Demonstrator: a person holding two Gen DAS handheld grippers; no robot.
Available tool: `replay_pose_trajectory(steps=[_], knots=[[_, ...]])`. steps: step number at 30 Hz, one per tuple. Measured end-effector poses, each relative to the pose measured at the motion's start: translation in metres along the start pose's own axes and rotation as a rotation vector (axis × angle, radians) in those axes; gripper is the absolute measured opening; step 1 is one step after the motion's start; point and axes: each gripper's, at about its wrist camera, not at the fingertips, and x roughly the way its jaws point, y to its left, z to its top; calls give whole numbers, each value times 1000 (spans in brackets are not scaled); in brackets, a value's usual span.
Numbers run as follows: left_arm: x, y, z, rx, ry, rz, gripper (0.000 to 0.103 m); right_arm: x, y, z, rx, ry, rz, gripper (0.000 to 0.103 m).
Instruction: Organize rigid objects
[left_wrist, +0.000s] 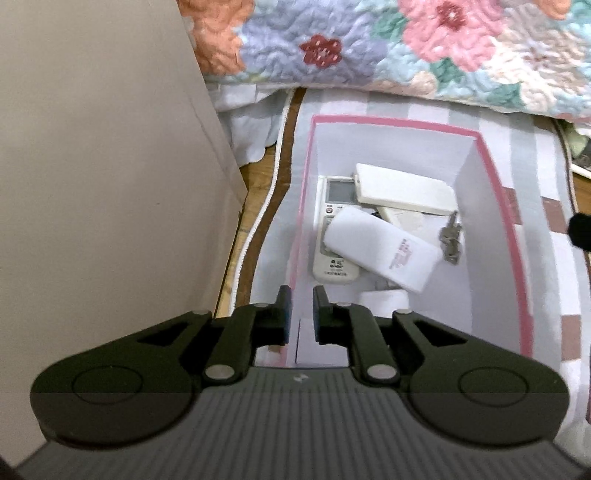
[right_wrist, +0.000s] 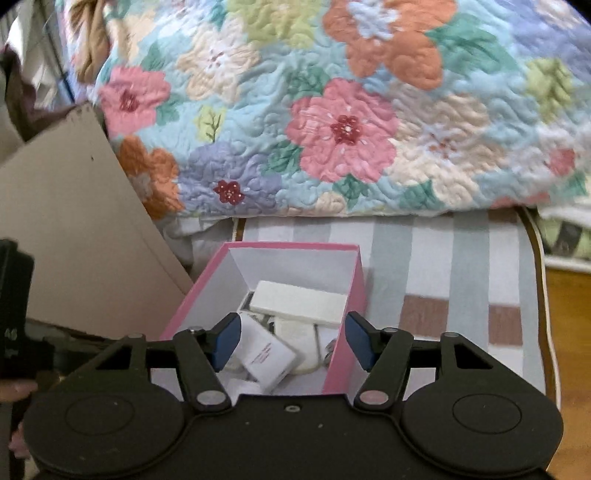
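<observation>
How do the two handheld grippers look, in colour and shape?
Both are black. The left gripper and right gripper each have two round discs, angled link bars with silver pins, and blue pads on the fingers. The left body is ribbed grey.

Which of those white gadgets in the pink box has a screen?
The remote control lying along the box's left wall; the other white pieces show plain casings.

Soft, even indoor light fills both views, without glare. The pink-rimmed white cardboard box (left_wrist: 491, 206) holds only faint shadows inside. Fisheye bending curves the edges, dark vignetting clips the corners, and the flowered quilted bedspread (right_wrist: 332, 122) looks slightly soft and smeared.
</observation>
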Motion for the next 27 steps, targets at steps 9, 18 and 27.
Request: replay_pose_trajectory(steps=[9,18,27], knots=[[-67,-10,-14,46,-45,-5,59,-56,3,-8,49,-5,-22,68],[-118,-26,-37,94,-109,-11,95,-94,9,-24,27,47,-83,77],[-129,-33,-48,95,-89,-19,97,-105,9,-40,67,74,-215,91]])
